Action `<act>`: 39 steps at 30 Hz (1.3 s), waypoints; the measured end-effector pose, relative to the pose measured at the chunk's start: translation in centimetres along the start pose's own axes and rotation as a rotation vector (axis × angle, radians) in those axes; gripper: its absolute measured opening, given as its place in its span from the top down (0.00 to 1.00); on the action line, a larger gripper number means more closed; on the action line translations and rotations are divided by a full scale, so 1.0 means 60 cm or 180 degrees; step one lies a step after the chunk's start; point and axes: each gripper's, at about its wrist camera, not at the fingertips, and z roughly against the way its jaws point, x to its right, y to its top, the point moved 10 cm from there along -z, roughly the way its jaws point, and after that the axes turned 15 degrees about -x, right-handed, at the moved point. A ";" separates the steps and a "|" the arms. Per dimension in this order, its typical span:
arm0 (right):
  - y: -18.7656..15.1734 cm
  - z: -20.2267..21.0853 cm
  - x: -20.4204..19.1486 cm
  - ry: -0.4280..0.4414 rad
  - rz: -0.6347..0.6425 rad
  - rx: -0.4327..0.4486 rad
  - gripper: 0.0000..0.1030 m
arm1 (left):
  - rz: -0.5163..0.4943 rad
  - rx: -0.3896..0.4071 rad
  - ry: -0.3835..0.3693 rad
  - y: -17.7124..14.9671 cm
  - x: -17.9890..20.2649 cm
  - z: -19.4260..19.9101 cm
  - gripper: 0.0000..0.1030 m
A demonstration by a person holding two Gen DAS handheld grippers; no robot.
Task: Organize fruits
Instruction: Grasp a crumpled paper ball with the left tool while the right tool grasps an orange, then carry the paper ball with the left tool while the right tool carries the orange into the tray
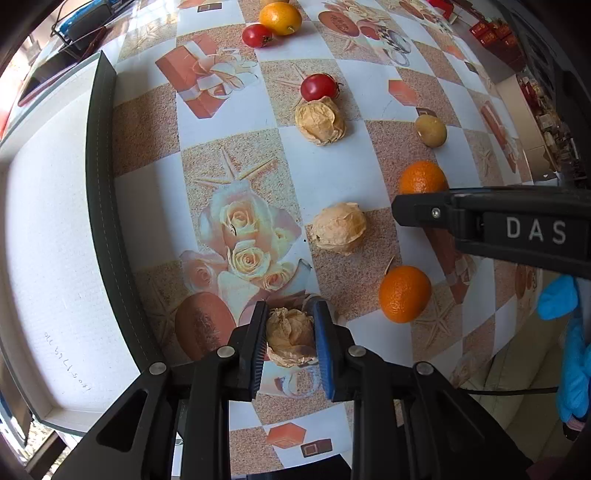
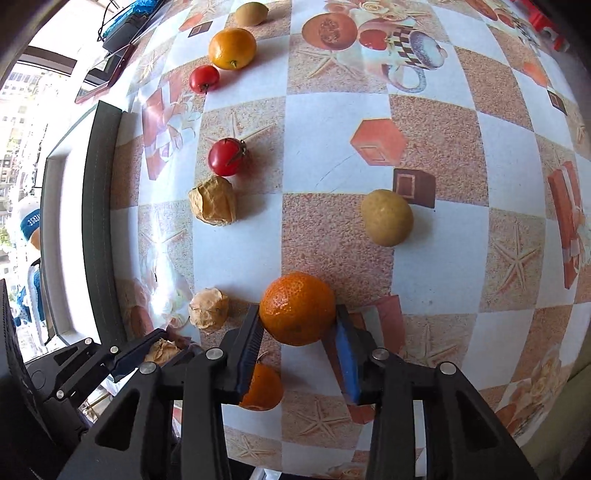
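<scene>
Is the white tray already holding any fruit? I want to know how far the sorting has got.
No: in the left wrist view the white tray shows only its bare liner, with the fruits on the tablecloth.

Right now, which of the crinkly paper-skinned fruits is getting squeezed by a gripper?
The husked fruit between the left gripper pads, nearest that camera. The other two lie free on the tablecloth.

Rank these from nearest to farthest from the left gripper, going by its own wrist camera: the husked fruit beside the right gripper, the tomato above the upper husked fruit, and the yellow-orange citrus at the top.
1. Husked fruit, mid-table, right of the left gripper.
2. Tomato, farther up.
3. Citrus, top edge.
</scene>
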 end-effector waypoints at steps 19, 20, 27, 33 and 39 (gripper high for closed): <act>-0.090 0.048 0.063 0.0170 -0.0064 0.0130 0.51 | -0.0072 0.0341 0.0062 -0.031 -0.039 0.105 0.74; -0.087 0.045 0.066 0.0128 -0.0060 0.0136 0.36 | -0.0053 0.0351 0.0062 -0.033 -0.043 0.109 0.74; -0.058 0.015 0.078 0.0022 -0.0120 0.0127 0.27 | 0.0106 0.0367 0.0128 -0.063 -0.087 0.129 0.74; -0.049 0.007 0.070 -0.0093 -0.0041 0.0047 0.63 | 0.0252 0.0346 0.0162 -0.078 -0.121 0.132 0.74; -0.064 0.036 0.066 0.0103 -0.0142 0.0134 0.63 | 0.0380 0.0415 0.0124 -0.066 -0.141 0.144 0.74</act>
